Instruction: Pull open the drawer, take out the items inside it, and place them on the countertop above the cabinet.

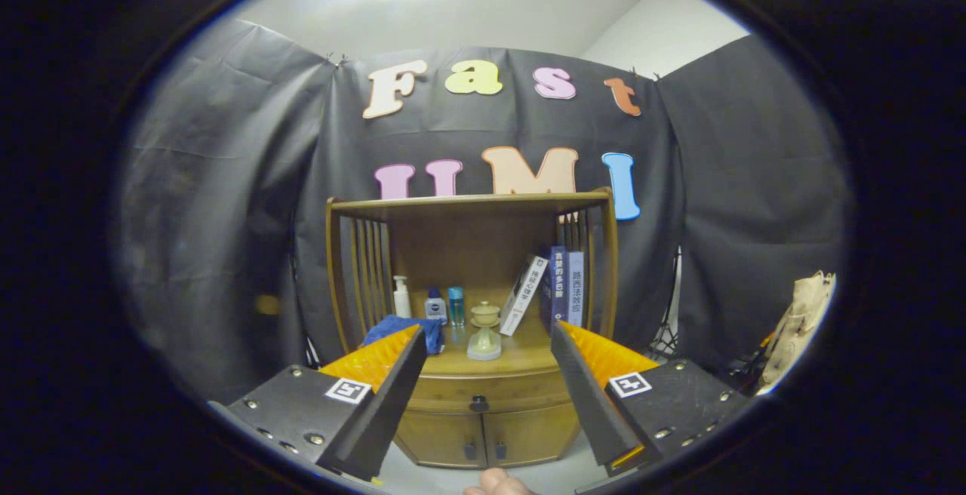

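The gripper (pixel 483 397) hung well back from a small wooden cabinet (pixel 483 435), its two fingers spread wide with nothing between them but open air. Seen through that gap, the drawer (pixel 483 393) sat flush in the cabinet's front, shut, with a dark knob (pixel 478 404) at its middle and two small doors (pixel 483 442) beneath it.

Whatever the drawer held was hidden. On the countertop (pixel 521 355) above it, under the slatted shelf frame (pixel 468 204), stood a white pump bottle (pixel 401 297), a small dark-capped bottle (pixel 435 304) and a teal tube (pixel 456 306) towards the back left corner, a blue cloth (pixel 404 329) at the left front edge, a pale lidded jar (pixel 484 331) near the middle, and several books (pixel 555 287) leaning at the right.

A closed drawer with things already on the countertop would fit either a drawer waiting to be pulled or one emptied and pushed shut again; the frame could not settle which. If the pull was in hand, it would call for carrying the gripper forward and level with the knob, then narrowing the fingers around it. Part of a hand (pixel 498 484) showed just below the fingers.
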### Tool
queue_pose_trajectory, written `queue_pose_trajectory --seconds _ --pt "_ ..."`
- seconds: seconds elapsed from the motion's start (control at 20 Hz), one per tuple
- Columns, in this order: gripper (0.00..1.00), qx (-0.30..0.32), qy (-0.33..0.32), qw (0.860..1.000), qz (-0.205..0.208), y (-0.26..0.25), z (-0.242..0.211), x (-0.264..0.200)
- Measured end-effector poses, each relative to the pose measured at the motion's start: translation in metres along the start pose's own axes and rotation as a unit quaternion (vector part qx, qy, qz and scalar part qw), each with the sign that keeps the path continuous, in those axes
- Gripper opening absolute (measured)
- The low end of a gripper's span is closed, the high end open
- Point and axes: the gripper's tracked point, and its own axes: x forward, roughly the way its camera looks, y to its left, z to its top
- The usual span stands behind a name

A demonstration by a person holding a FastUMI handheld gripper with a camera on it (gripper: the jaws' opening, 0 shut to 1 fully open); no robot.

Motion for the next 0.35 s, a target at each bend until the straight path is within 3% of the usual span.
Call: queue_pose_trajectory --seconds 0.35 --pt "0.99 0.004 0.012 1.0 -0.008 -0.012 -0.008 0.0"
